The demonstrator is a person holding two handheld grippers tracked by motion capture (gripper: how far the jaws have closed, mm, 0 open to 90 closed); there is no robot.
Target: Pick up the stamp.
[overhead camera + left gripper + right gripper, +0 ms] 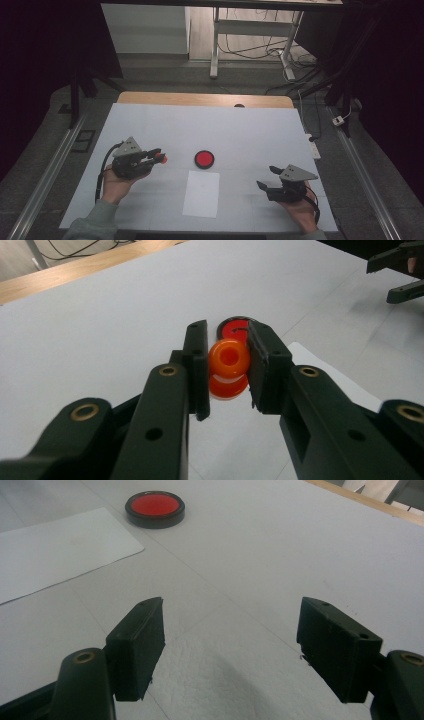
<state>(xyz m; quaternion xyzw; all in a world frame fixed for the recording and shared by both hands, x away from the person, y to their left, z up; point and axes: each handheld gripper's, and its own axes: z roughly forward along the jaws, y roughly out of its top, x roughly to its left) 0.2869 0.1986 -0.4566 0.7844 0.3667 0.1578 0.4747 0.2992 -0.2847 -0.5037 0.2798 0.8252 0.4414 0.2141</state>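
Left claw (228,367) is clamped on a small orange plastic spool (229,359), just short of the round red-topped black disc (204,159). Right claw (230,647) hangs wide open over the white counter (250,135).

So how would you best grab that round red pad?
Probably from straight above, jaws spread across the black rim of the red pad. It lies flat and low on the table, so only its opposite edges give purchase. The open right gripper is free.

Lab — dark curtains (45,55), floor cables (260,50)
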